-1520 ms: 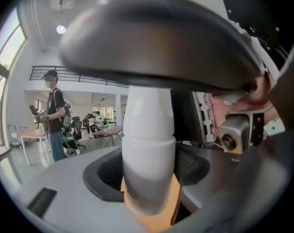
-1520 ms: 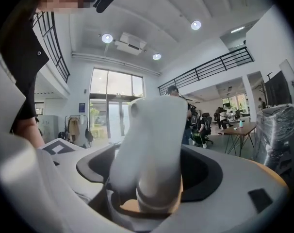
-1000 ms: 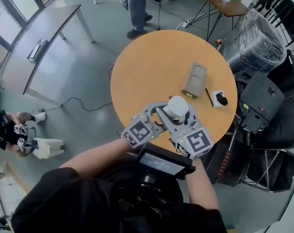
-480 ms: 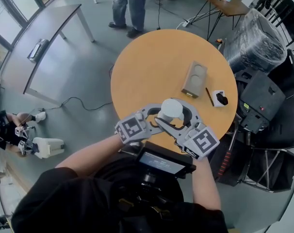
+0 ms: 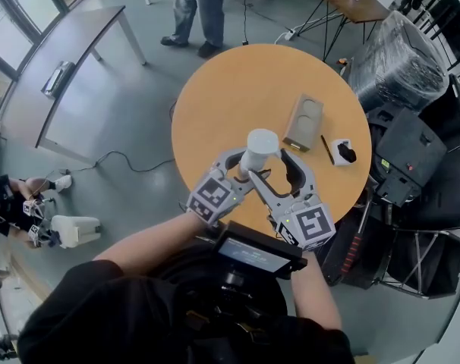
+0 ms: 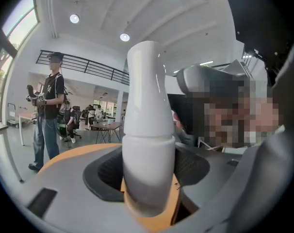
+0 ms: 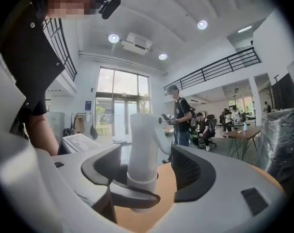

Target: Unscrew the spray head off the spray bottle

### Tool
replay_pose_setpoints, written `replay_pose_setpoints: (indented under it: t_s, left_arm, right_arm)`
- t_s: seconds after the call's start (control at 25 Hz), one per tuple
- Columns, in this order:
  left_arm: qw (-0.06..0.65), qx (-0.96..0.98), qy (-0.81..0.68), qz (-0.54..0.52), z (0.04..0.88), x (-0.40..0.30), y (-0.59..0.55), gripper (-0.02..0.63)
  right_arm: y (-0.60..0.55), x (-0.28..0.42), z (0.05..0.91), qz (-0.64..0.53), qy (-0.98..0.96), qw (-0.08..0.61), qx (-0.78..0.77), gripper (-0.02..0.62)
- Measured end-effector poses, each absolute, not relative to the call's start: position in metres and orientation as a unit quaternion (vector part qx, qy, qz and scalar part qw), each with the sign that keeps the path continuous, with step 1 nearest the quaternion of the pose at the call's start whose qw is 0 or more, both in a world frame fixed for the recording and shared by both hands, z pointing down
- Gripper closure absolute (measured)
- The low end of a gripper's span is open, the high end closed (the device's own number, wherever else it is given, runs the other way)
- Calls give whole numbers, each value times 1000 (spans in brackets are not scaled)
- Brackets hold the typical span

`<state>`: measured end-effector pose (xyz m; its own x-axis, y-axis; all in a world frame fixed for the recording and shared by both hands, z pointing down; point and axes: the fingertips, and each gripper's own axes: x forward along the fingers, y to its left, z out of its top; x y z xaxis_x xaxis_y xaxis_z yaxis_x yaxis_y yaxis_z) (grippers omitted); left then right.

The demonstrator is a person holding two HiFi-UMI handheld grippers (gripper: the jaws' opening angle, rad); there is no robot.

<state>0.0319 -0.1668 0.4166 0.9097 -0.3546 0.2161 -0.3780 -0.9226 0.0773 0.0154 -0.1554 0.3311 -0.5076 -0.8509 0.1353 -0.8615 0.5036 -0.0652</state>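
Over the orange surface (image 5: 215, 97), left tongs (image 5: 240, 171) clamp the white bottle (image 5: 259, 149) while right tongs (image 5: 280, 167) open off its top, so that lone hold might slip.

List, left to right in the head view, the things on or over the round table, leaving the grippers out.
spray bottle → grey-brown block → thin dark stick → small white box

Both forearms reach forward, converging; left tool (image 5: 243, 172) clamped on spray bottle (image 5: 259, 149), right tool (image 5: 272, 170) jaws opening around it, pads clear.
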Motion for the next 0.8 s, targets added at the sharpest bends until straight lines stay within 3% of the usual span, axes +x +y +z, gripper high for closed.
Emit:
replay_pose_setpoints:
  t_s: [0.24, 0.4, 0.52, 0.56, 0.8]
  left_arm:
    - [38, 978, -173, 110, 419, 41, -155, 301]
    - [13, 980, -161, 119, 420, 43, -149, 301]
    - [-10, 982, -145, 124, 421, 48, -138, 301]
    - [-10, 982, -141, 124, 422, 49, -136, 301]
    - [-5, 986, -117, 118, 423, 51, -131, 301]
  right_arm:
    - [-166, 18, 334, 66, -863, 46, 499, 253]
    - [-167, 11, 338, 68, -872, 51, 482, 181]
    - [-168, 8, 338, 61, -874, 55, 479, 183]
    - [-169, 7, 337, 58, -875, 55, 478, 222]
    - [-166, 7, 334, 55, -882, 51, 465, 235]
